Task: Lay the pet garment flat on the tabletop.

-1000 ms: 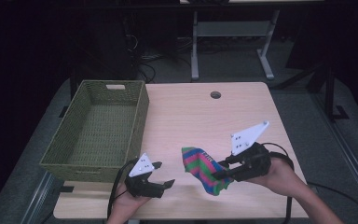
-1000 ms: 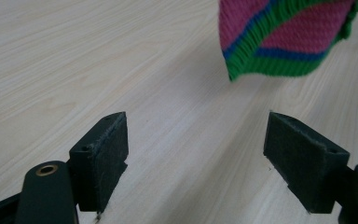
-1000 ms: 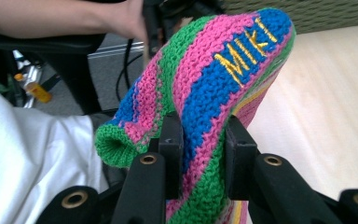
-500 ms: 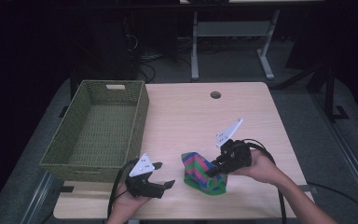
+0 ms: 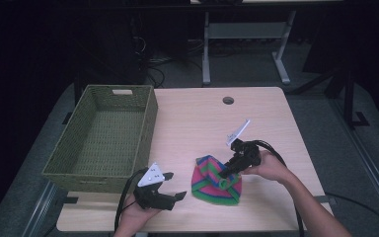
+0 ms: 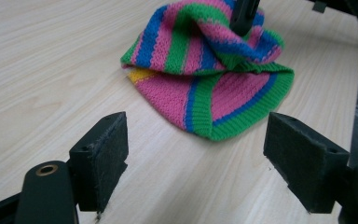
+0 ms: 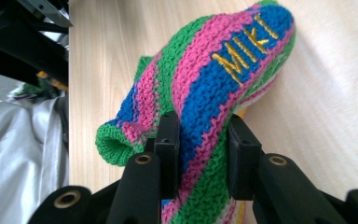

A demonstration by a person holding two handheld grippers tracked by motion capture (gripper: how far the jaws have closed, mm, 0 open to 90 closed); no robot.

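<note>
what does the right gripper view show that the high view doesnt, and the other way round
Right gripper view alone: yellow letters MIKI stitched on a blue stripe of the striped knit hat, and the right tool with its pads pressed on a fold of that knit.

High view alone: the green woven basket at the table's left, the left tool open near the front edge, and the round hole in the tabletop.

Both: the hat on the wooden table, gripped by the right tool.

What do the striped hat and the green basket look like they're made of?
Hat: knitted yarn, likely wool or acrylic; the ribbed stitches show and it folds softly, matte, with yellow stitched lettering. Basket: woven fibre, maybe paper cord or wicker, olive green and matte; a tight weave pattern covers its walls and floor.
</note>
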